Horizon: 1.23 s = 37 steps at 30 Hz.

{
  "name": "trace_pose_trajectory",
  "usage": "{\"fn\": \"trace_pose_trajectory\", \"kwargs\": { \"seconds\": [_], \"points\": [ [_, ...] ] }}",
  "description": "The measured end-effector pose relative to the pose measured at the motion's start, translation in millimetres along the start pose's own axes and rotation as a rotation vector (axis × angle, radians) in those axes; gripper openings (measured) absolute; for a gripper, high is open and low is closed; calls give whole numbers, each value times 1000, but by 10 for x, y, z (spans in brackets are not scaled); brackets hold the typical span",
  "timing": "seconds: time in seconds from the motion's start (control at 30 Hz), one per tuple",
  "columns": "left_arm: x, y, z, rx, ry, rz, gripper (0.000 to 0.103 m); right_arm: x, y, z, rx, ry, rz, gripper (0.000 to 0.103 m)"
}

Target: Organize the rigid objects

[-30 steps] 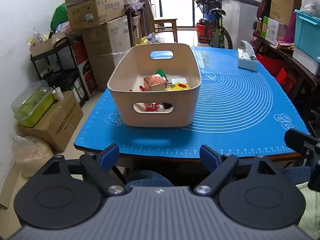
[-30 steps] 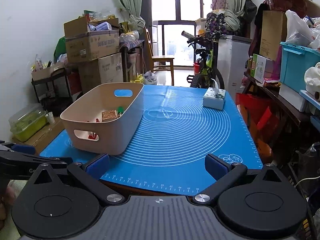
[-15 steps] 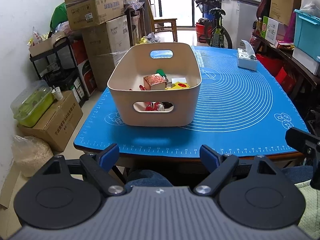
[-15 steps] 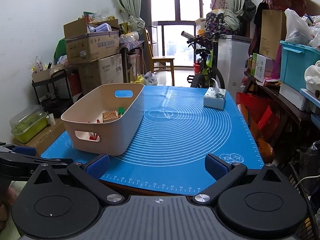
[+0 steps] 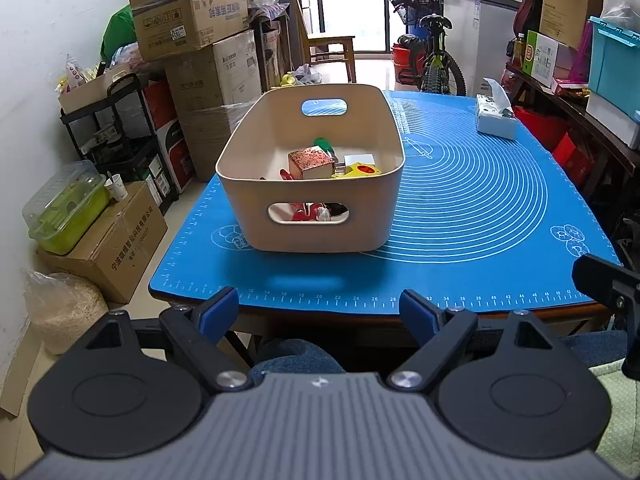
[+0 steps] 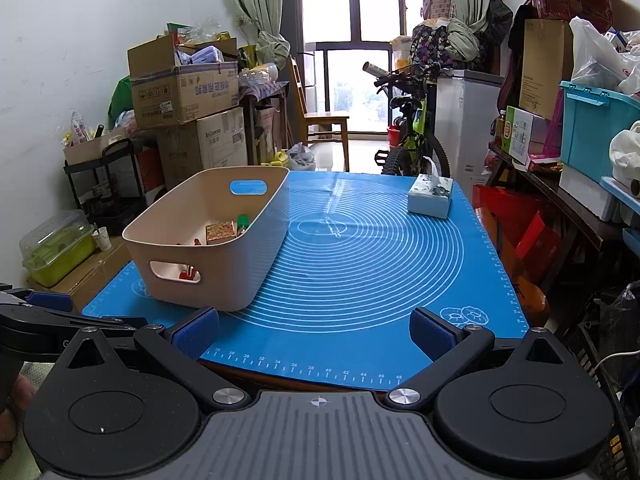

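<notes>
Both grippers hung short of the near edge of the table, clear of every object.

Left gripper [image 5: 320, 312]: the jaws stood wide apart. Nothing lay between the blue pads [image 5: 218, 312], and neither pad touched anything. Between the fingers, below the table edge, a knee in blue fabric [image 5: 298, 356] showed.

Right gripper [image 6: 316, 330]: the jaws likewise stood wide apart and empty. Its blue pads [image 6: 432, 332] sat over the near edge of the blue mat [image 6: 360, 264] without contact.

Beige bin [image 5: 316, 196]: it stood upright on the left part of the mat, near the front edge, with a handle slot in the near wall and another in the far wall. The rigid objects lay inside it:
- a brown speckled block [image 5: 312, 164], roughly central;
- a green-capped item [image 5: 324, 145] just beyond the block;
- a yellow piece [image 5: 360, 169] to the right of the block, with a white flat piece behind it;
- red pieces [image 5: 306, 212], visible through the near slot.

A tissue box [image 6: 430, 198] stood at the far right of the mat, well apart from the bin. The rest of the mat carried nothing.
</notes>
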<state>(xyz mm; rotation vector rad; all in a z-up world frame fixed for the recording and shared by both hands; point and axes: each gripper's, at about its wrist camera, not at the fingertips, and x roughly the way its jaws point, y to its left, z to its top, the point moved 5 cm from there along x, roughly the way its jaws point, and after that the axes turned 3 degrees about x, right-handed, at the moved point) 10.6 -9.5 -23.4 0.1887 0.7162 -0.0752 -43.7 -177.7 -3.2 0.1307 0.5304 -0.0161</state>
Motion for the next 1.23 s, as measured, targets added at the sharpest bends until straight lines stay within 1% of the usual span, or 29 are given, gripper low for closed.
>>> {"fn": "trace_pose_trajectory", "kwargs": {
  "seconds": [1.23],
  "points": [
    [13, 0, -7, 1, -2, 2, 87, 24, 10, -11, 5, 2, 9, 101]
  ]
}}
